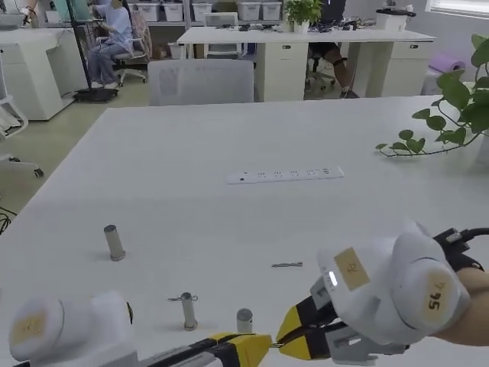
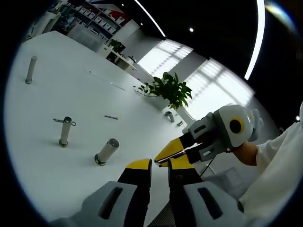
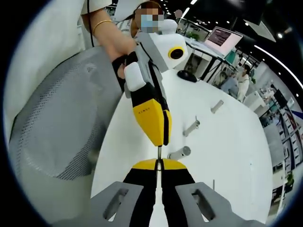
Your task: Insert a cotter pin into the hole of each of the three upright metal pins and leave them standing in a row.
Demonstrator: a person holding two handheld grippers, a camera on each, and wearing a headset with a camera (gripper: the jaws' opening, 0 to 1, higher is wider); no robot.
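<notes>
Three metal pins stand on the white table [image 1: 229, 214]: a far left pin [image 1: 114, 242], a middle pin [image 1: 189, 310] with a cotter pin through its top, and a bare near pin [image 1: 244, 319]. A loose cotter pin [image 1: 287, 265] lies flat to their right. Just in front of the near pin, my right gripper [image 1: 284, 336] is shut on a thin cotter pin [image 3: 159, 155]. My left gripper [image 1: 260, 344] meets it tip to tip, its jaws closed down on the pin's other end [image 2: 160, 162]. The near pin [image 2: 106, 151] stands just beyond the jaws.
A white power strip [image 1: 284, 175] lies mid-table. A leafy plant [image 1: 451, 115] trails over the right edge. A grey chair [image 1: 200, 81] stands at the far side, with desks and a seated person [image 1: 111, 38] behind.
</notes>
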